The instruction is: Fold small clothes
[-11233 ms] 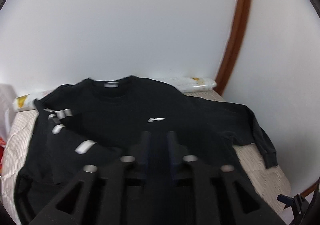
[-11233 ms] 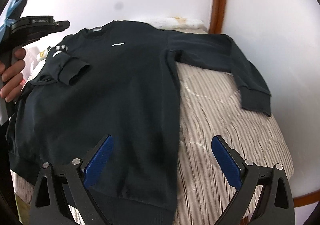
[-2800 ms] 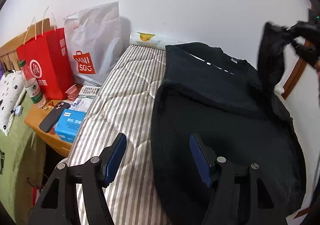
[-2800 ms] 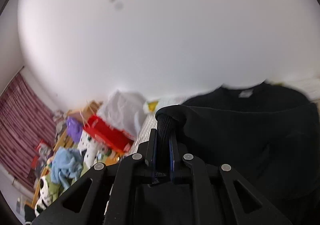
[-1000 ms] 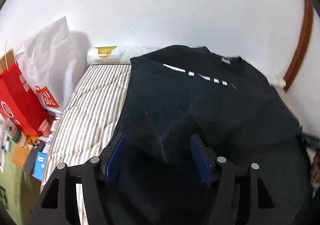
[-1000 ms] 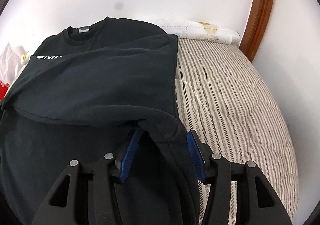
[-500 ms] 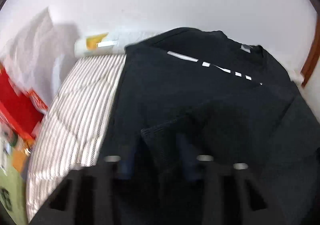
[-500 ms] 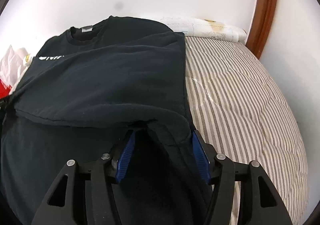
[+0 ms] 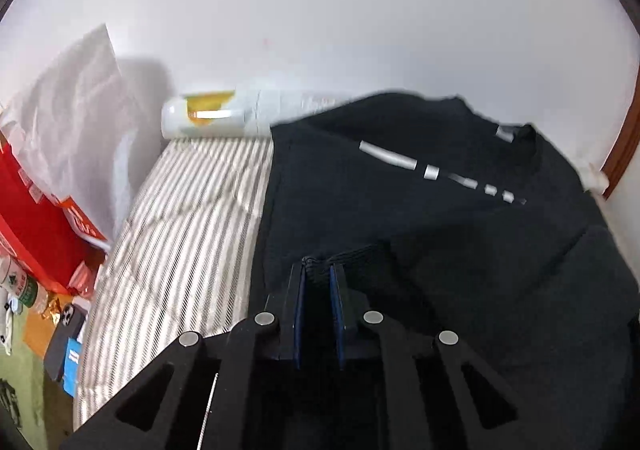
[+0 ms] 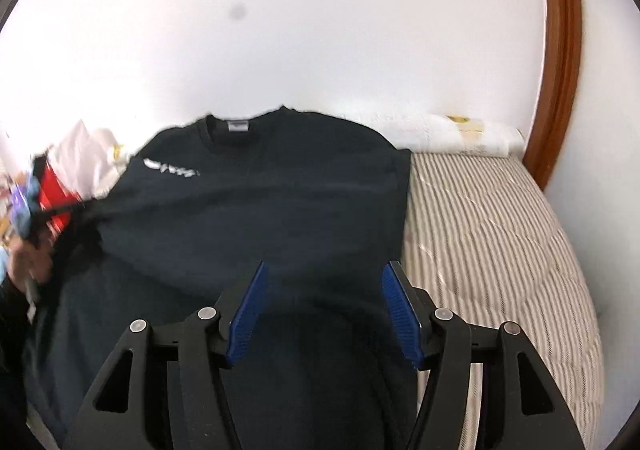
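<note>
A red paper bag [image 9: 28, 226] and a white plastic bag [image 9: 76, 117] stand at the left edge of the striped quilted mattress [image 9: 188, 217]; a white roll with a yellow label [image 9: 216, 115] lies against the white wall [image 9: 320, 9]. The black long-sleeved sweatshirt [image 10: 272, 201] lies on the mattress. The left gripper [image 9: 318, 282] has just been closing and is clenched on its ribbed cuff [image 9: 352, 256]. The right gripper [image 10: 324, 290] has just been opening and is released above the cloth. Only the right view shows the curved brown wooden frame [image 10: 560, 61] in full.

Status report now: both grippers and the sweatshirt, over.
Left gripper just closed, shut on cuff. Right gripper open, above sweatshirt. Nothing in way.
</note>
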